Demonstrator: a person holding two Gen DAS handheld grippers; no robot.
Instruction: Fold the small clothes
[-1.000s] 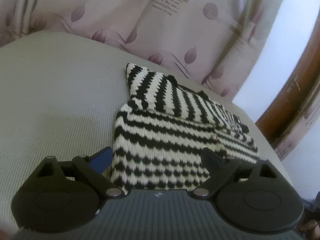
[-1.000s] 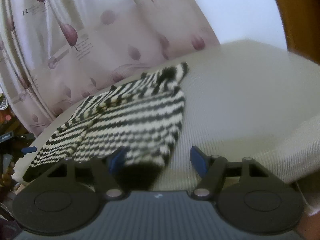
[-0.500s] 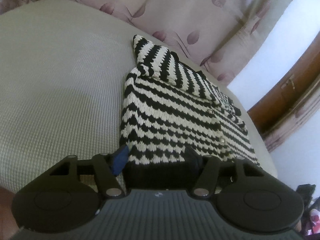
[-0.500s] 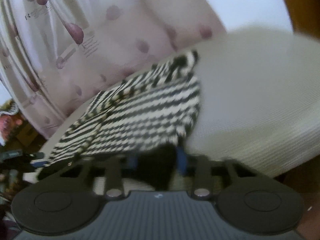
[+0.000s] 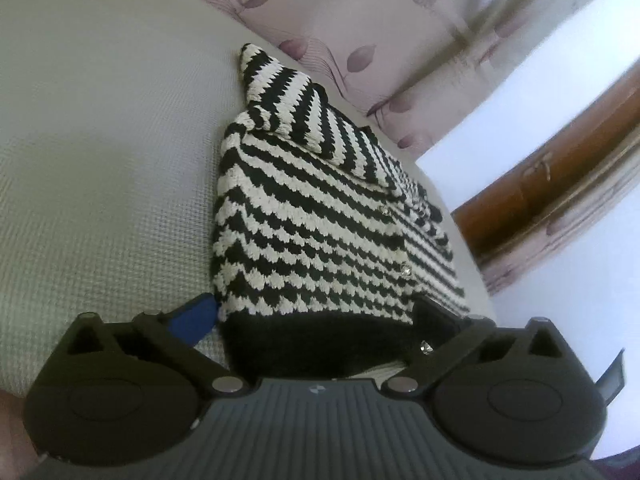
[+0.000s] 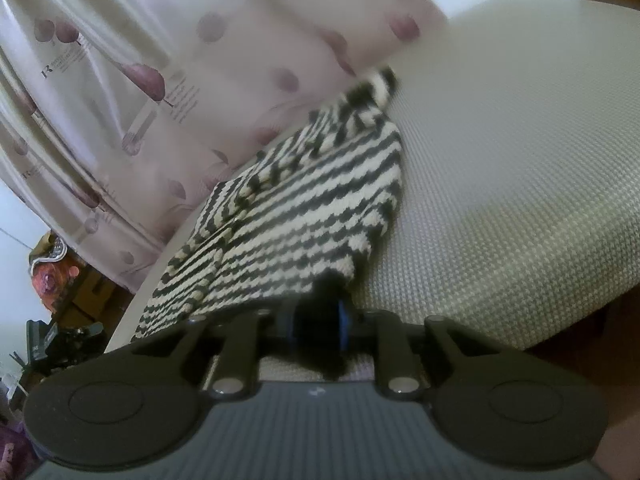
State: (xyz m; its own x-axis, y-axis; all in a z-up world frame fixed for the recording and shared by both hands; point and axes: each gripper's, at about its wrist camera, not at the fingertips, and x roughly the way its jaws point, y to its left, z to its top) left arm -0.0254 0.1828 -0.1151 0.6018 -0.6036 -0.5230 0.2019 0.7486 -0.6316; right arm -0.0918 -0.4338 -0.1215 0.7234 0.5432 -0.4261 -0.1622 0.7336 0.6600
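A small black-and-white striped knit cardigan (image 5: 320, 208) with a black hem and shiny buttons lies on a pale woven cushion (image 5: 100, 160). Its sleeves are folded in over the body. My left gripper (image 5: 316, 320) is open, its fingers either side of the black hem at the near edge. In the right wrist view the cardigan (image 6: 304, 216) lies ahead and left. My right gripper (image 6: 318, 322) is shut on the cardigan's black hem corner, which bunches between the blue pads.
A pink curtain with purple leaf prints (image 5: 400, 20) hangs behind the cushion. A brown wooden frame (image 5: 560, 184) stands at the right. The cushion's front edge (image 6: 560, 320) drops off near my right gripper. Cluttered items (image 6: 52, 280) sit at far left.
My right gripper closed onto the hem corner of the cardigan. My left gripper moved in and lower, so the black hem now lies between its open fingers.
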